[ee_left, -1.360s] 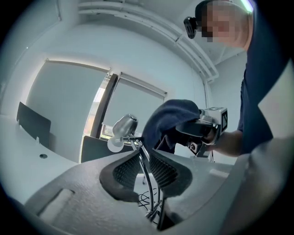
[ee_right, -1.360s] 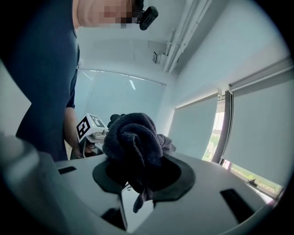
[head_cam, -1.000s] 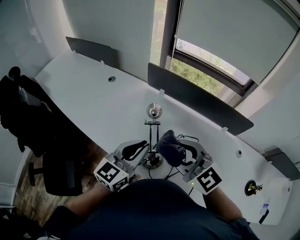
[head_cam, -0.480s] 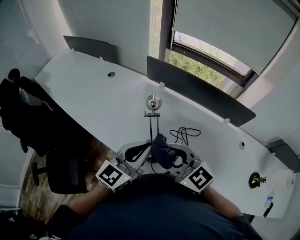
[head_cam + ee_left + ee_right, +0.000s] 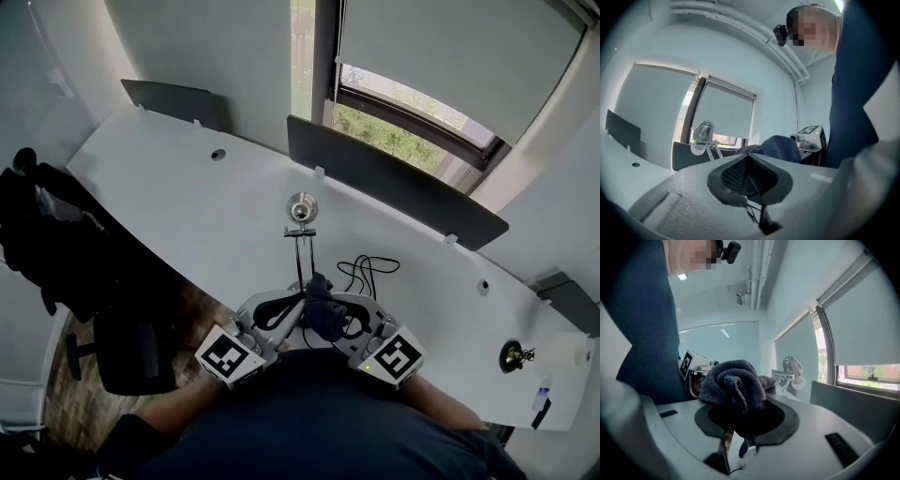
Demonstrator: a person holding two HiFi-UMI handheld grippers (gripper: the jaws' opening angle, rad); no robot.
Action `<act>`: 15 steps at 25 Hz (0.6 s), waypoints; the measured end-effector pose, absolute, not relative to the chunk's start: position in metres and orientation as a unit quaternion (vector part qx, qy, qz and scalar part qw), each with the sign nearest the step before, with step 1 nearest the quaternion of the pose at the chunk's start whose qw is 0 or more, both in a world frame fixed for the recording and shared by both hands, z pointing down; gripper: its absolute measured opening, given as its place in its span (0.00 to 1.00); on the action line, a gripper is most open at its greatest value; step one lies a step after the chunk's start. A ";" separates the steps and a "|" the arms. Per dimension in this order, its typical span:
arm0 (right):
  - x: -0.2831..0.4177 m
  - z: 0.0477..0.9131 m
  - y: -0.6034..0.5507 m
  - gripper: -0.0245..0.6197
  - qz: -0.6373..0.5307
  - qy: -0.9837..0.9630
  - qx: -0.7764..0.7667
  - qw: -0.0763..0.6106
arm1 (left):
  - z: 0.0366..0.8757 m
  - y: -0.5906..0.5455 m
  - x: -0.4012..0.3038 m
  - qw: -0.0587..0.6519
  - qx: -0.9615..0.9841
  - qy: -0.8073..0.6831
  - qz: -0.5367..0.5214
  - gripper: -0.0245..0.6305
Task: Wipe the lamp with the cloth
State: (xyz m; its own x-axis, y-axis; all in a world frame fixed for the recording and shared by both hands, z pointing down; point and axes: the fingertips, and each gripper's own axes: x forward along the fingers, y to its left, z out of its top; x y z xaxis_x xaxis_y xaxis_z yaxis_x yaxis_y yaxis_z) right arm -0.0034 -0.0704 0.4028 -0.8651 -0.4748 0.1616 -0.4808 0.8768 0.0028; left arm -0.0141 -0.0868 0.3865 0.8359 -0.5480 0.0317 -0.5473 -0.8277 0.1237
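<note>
From the head view, the lamp (image 5: 302,208) stood on the white bench (image 5: 178,187), its head ahead of and above both tools and its stem running down between them. The cloth (image 5: 320,300) was bunched at the tip of the right hand-held gripper (image 5: 330,317), just beside the lower stem. The left hand-held gripper (image 5: 287,310) lay close on the stem's other side.

In the left gripper view its jaws stood together, and I saw nothing caught between them.

In the right gripper view the jaws were clamped on the dark cloth, which bulged above them.

To my eye the wipe would go best with the cloth pressed flat to the stem and drawn along it, while the left tool steadied the lamp against tipping.

I could read no brand or lettering, only the square markers on the cubes.
</note>
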 end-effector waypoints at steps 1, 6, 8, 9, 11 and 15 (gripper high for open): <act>-0.003 0.403 -0.070 0.25 0.020 -0.965 0.248 0.080 | 0.386 -0.087 -0.014 0.064 0.956 -0.286 -0.003 0.05; -0.003 0.405 -0.071 0.25 0.020 -0.965 0.247 0.084 | 0.388 -0.087 -0.012 0.067 0.957 -0.282 -0.002 0.05; -0.003 0.406 -0.071 0.25 0.018 -0.965 0.247 0.085 | 0.388 -0.088 -0.012 0.065 0.957 -0.281 -0.002 0.05; -0.003 0.406 -0.071 0.25 0.019 -0.965 0.247 0.085 | 0.388 -0.088 -0.011 0.065 0.958 -0.281 -0.003 0.05; -0.003 0.406 -0.071 0.25 0.023 -0.965 0.248 0.085 | 0.387 -0.088 -0.011 0.065 0.958 -0.279 -0.004 0.05; -0.004 0.406 -0.072 0.25 0.022 -0.965 0.247 0.086 | 0.388 -0.089 -0.012 0.066 0.958 -0.278 -0.004 0.05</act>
